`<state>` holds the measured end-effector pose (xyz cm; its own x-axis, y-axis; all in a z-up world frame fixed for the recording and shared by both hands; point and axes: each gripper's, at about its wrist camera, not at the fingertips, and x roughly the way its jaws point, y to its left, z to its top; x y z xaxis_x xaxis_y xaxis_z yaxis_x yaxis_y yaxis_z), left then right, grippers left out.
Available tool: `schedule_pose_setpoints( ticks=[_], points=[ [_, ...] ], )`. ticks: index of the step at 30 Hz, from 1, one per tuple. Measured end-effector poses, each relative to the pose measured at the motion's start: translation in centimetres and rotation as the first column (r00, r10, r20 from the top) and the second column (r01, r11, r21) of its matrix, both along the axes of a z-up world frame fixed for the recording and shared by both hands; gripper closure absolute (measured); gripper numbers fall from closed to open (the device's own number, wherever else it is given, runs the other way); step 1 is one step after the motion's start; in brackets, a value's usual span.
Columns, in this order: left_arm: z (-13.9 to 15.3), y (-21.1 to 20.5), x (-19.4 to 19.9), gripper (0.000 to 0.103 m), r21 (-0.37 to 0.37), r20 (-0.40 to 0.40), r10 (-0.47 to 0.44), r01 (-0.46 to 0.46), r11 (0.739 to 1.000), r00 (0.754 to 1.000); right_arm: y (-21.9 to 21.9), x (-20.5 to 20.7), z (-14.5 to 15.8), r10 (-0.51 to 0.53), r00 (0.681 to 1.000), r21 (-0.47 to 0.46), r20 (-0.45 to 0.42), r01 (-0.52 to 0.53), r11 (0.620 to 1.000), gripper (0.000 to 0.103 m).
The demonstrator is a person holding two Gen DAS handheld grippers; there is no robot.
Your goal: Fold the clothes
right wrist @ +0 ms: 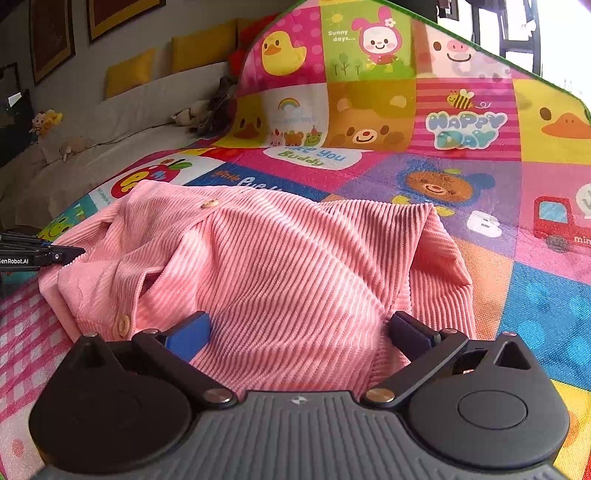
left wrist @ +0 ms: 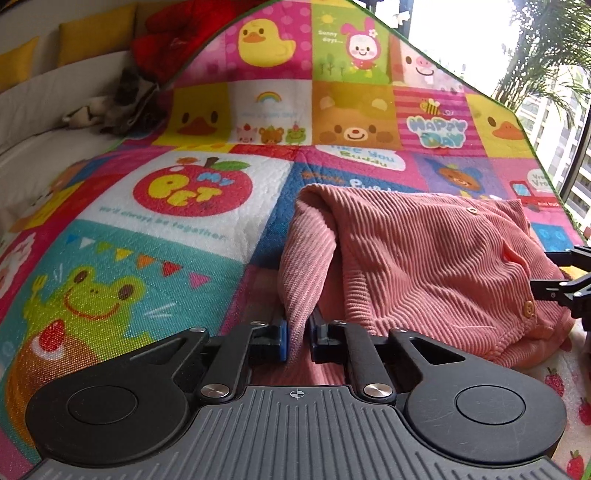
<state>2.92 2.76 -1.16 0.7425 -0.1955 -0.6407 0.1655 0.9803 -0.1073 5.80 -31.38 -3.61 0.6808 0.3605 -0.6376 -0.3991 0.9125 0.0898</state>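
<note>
A pink ribbed corduroy garment (right wrist: 266, 258) with round wooden buttons is bunched on a quilted cartoon-print play mat (left wrist: 147, 229). Its left fold is pinched by the left gripper (left wrist: 297, 334) — the right gripper (right wrist: 299, 332) is spread wide over the near hem.

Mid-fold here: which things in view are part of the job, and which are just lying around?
In the job:
pink corduroy garment
left gripper, shut on its edge
right gripper, open over it
play mat

Lying about:
yellow cushions
soft toys
red cloth
</note>
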Motion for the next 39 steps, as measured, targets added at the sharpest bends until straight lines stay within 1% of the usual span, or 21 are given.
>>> schedule_pose_setpoints(
  ticks=[2,4,6,7,9,11,13,16,18,19,21,22,23,25,26,27,30,32,35,37,39],
  points=[
    [1.1,-0.3,0.0,0.095,-0.015,0.025,-0.022,0.022,1.000,0.999,0.0,-0.1,0.0,0.000,1.000,0.002,0.003,0.000,1.000,0.000],
    [2.8,-0.9,-0.1,0.096,-0.054,0.064,-0.065,0.068,0.996,0.996,-0.3,-0.2,0.2,-0.006,1.000,0.017,0.011,0.005,1.000,0.000],
    [4.5,-1.9,-0.2,0.096,-0.077,0.109,-0.113,0.121,0.990,0.988,-1.0,-0.7,1.0,-0.027,0.999,0.063,0.028,0.025,0.998,0.000],
    [5.1,-2.4,0.0,0.096,-0.091,0.123,-0.135,0.146,0.985,0.983,-1.3,-1.1,1.7,-0.032,0.998,0.091,0.045,0.028,0.995,0.000],
    [5.8,-3.4,0.5,0.096,-0.133,0.127,-0.175,0.191,0.973,0.976,-1.3,-2.7,3.8,0.005,0.992,0.132,0.128,-0.022,0.991,0.000],
    [5.9,-4.3,1.3,0.096,-0.178,0.108,-0.201,0.218,0.959,0.974,0.2,-4.5,5.9,0.063,0.973,0.086,0.222,-0.084,0.993,0.000],
    [5.7,-4.8,2.5,0.096,-0.228,0.069,-0.220,0.230,0.946,0.973,2.8,-6.0,7.1,0.134,0.951,0.015,0.277,-0.144,0.989,0.000],
    [5.3,-4.7,3.9,0.096,-0.302,0.015,-0.228,0.222,0.927,0.973,7.8,-6.9,6.9,0.262,0.928,-0.062,0.264,-0.255,0.965,0.002],
    [5.2,-4.2,4.2,0.096,-0.336,0.002,-0.226,0.213,0.917,0.974,11.1,-6.8,6.0,0.342,0.907,-0.123,0.248,-0.320,0.939,0.011],
    [5.3,-4.0,4.2,0.096,-0.350,0.002,-0.225,0.211,0.913,0.974,12.5,-6.4,5.4,0.370,0.897,-0.149,0.241,-0.343,0.928,0.018],
    [5.5,-3.7,4.2,0.095,-0.370,0.006,-0.224,0.211,0.905,0.974,14.8,-5.1,4.4,0.377,0.897,-0.189,0.232,-0.338,0.922,0.035],
    [5.7,-3.6,4.1,0.095,-0.371,0.012,-0.226,0.214,0.904,0.974,15.9,-4.3,3.8,0.374,0.898,-0.207,0.231,-0.330,0.921,0.050],
    [5.8,-3.5,4.0,0.095,-0.371,0.018,-0.228,0.218,0.903,0.974,16.7,-3.6,3.4,0.365,0.900,-0.225,0.238,-0.315,0.922,0.066],
    [6.5,-3.0,3.8,0.082,-0.364,0.045,-0.210,0.212,0.907,0.977,16.5,-2.3,3.3,0.325,0.911,-0.203,0.252,-0.279,0.938,0.087],
    [7.1,-2.6,3.7,0.072,-0.370,0.069,-0.198,0.209,0.905,0.978,16.1,-1.7,3.3,0.304,0.918,-0.182,0.254,-0.263,0.947,0.089],
    [7.7,-2.0,3.5,0.067,-0.378,0.095,-0.181,0.204,0.903,0.979,15.4,-1.2,3.6,0.273,0.926,-0.156,0.261,-0.239,0.958,0.090],
    [9.7,-0.8,3.1,0.030,-0.383,0.173,-0.125,0.183,0.906,0.977,11.5,-1.6,5.6,0.167,0.932,-0.089,0.323,-0.146,0.985,0.091],
    [10.3,-0.7,3.2,0.024,-0.372,0.190,-0.112,0.177,0.911,0.975,8.1,-2.3,7.1,0.075,0.933,-0.026,0.353,-0.070,0.997,0.091],
    [10.1,-1.7,3.7,0.017,-0.362,0.168,-0.128,0.182,0.914,0.977,2.6,-3.4,8.6,-0.094,0.925,0.063,0.369,0.076,0.995,0.091],
    [9.4,-2.8,4.2,0.015,-0.353,0.137,-0.150,0.190,0.916,0.979,-0.5,-3.4,8.0,-0.178,0.934,0.103,0.309,0.153,0.983,0.091],
    [8.4,-4.6,4.7,0.014,-0.342,0.097,-0.190,0.212,0.915,0.977,-2.8,-3.1,6.4,-0.235,0.946,0.117,0.223,0.213,0.970,0.090]
  ],
)
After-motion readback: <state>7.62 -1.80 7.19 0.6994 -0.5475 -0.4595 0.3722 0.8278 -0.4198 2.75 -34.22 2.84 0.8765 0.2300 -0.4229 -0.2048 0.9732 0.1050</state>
